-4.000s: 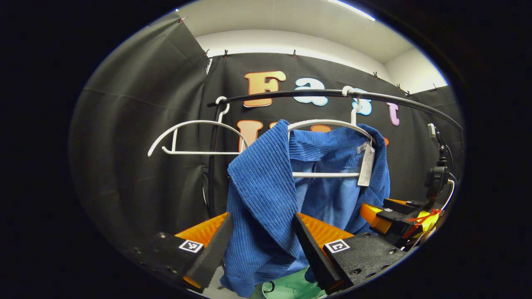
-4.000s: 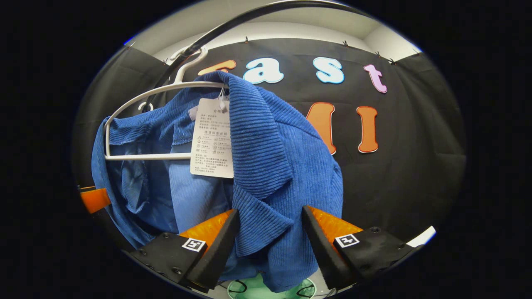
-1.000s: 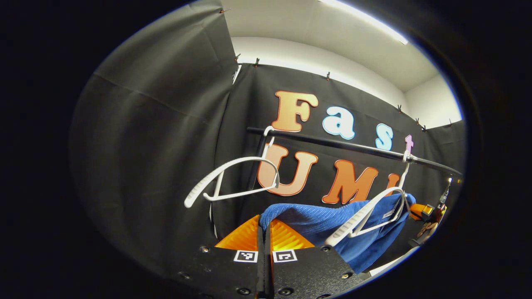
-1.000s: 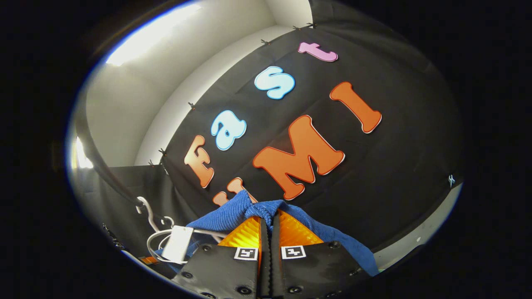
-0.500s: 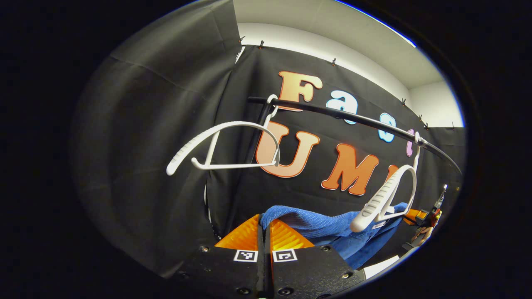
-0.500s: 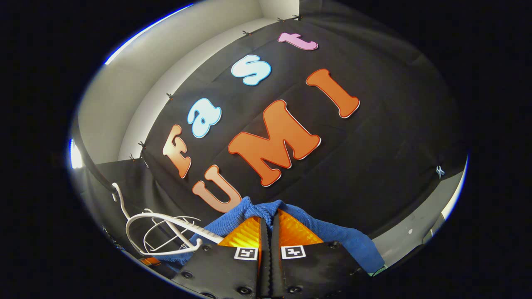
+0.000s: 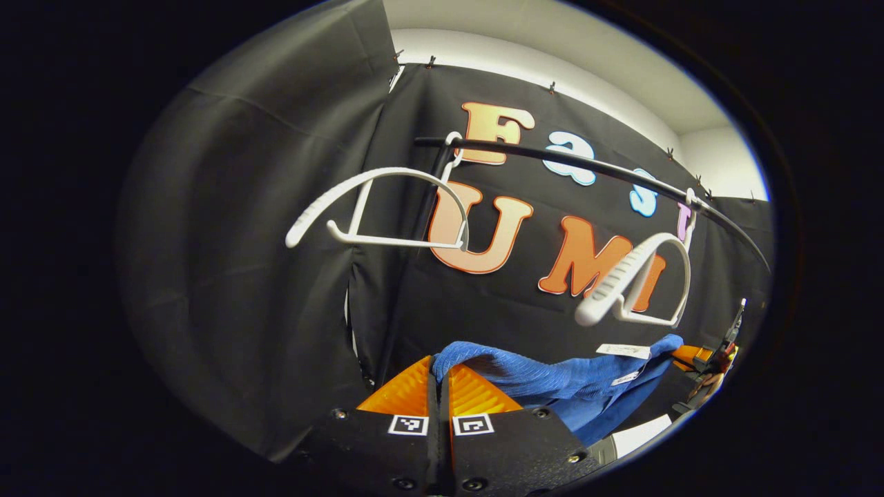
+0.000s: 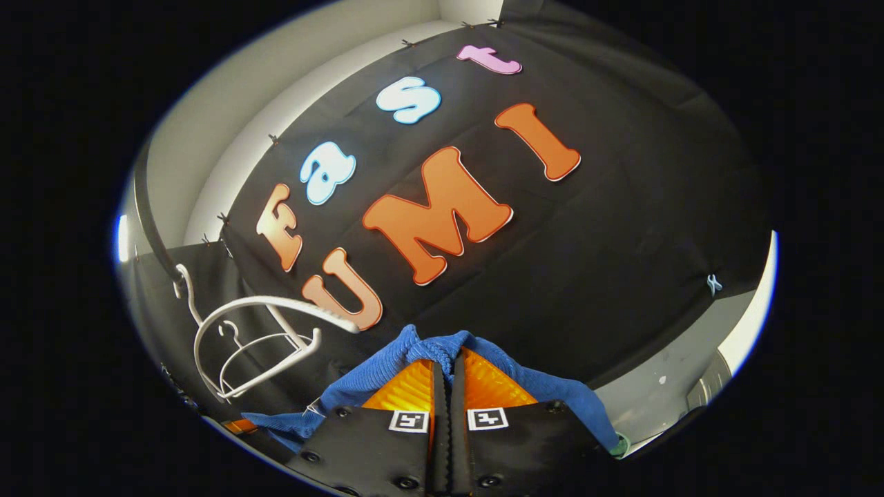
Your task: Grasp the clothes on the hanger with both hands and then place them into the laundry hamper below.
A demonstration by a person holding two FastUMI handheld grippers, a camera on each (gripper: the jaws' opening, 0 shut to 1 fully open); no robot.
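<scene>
The blue ribbed garment (image 7: 552, 386) hangs stretched between my two grippers, off its hanger. My left gripper (image 7: 439, 366) is shut on one edge of the cloth, which runs right toward the other gripper (image 7: 697, 359) at the far right. In the right gripper view, my right gripper (image 8: 443, 366) is shut on a bunched fold of the same garment (image 8: 414, 348), which drapes to both sides of the fingers. The bare white hanger (image 7: 635, 283) swings just above the cloth, a paper tag (image 7: 623, 351) below it. The hamper is hidden.
A black rail (image 7: 587, 169) crosses the booth with a second empty white hanger (image 7: 380, 207) at its left end. Both hangers (image 8: 255, 331) show at the lower left of the right gripper view. A strip of pale floor (image 8: 684, 373) lies at the lower right.
The garment has come fully off the right hanger, which has swung up free of it. Both grippers stay shut on the cloth; four seconds ago both stood open around it.
</scene>
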